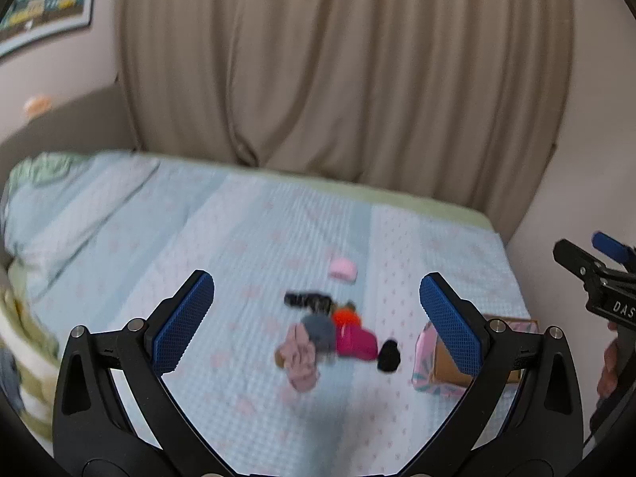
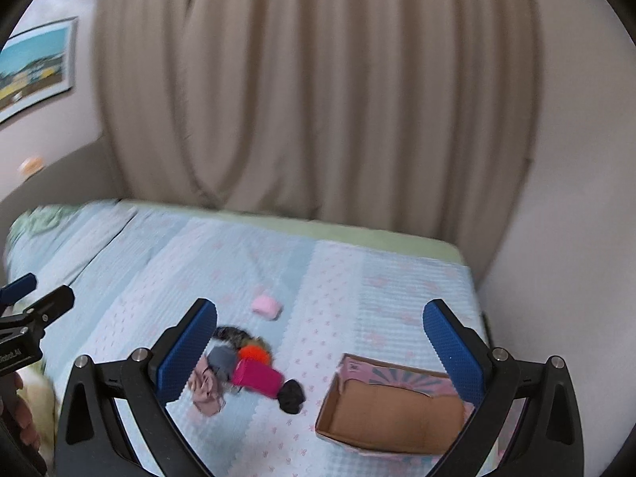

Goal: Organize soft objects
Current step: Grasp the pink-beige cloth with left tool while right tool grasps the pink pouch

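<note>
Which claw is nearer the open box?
Right. The right claw hangs open above the bed with the box just under its right finger. The left claw, also open, is over the clothes pile, with the box off to its right.

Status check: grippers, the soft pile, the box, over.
Left gripper open, empty. Right gripper open, empty. Soft pile on bed, pink roll apart. Cardboard box empty; nothing blocking.

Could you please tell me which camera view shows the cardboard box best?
The right wrist view: the cardboard box lies open, its inside showing. In the left wrist view the left gripper's finger hides most of it, leaving only a corner.
</note>
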Available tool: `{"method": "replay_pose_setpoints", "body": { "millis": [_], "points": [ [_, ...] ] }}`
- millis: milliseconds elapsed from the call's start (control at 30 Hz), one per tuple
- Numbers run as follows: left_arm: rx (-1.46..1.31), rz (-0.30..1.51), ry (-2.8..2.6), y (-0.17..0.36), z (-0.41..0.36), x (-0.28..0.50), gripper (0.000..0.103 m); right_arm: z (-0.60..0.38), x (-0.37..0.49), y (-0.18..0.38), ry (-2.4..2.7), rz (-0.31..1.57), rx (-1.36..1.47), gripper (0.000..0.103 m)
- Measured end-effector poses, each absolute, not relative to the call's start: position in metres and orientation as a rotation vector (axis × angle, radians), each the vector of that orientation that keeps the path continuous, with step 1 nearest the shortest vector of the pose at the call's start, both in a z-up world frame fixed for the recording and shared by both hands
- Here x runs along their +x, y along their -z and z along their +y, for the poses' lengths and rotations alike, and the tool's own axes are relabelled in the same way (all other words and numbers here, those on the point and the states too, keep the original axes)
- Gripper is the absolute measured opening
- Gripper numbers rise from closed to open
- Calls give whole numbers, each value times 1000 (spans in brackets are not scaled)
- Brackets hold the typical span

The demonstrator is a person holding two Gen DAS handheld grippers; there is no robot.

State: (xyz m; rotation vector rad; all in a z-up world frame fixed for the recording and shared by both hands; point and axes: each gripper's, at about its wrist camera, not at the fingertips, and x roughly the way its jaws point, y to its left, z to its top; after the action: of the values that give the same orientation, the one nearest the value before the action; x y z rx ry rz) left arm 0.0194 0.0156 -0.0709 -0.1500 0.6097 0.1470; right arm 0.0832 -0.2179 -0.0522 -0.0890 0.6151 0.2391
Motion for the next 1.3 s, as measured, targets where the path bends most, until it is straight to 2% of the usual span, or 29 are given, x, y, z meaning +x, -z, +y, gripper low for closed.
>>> {"method": "replay_pose_setpoints", "body": {
  "millis": [267, 600, 767, 1000, 1100, 1233, 1300],
  "points": [
    [-203, 750, -162, 145, 18, 23, 102, -190, 124, 129, -589, 716, -274, 103],
    [-259, 919, -143, 266, 29, 76, 101, -137, 175, 246, -846, 921, -457, 103],
    [-296, 980, -162, 321, 34, 100, 90, -110, 194, 297, -933, 1005, -580, 103],
    [-234, 1046, -179, 383, 30, 129, 80, -90, 223, 361, -978, 1089, -697, 103],
    [-233, 1085, -180, 404, 25, 137, 71, -83, 231, 381, -1001, 1119, -737, 103],
    [-222, 1108, -182, 421, 17, 148, 67, -74, 240, 403, -1031, 1171, -786, 88],
    [-208, 1113, -183, 424, 14, 152, 67, -71, 243, 412, -1047, 1193, -801, 86]
  ]
}}
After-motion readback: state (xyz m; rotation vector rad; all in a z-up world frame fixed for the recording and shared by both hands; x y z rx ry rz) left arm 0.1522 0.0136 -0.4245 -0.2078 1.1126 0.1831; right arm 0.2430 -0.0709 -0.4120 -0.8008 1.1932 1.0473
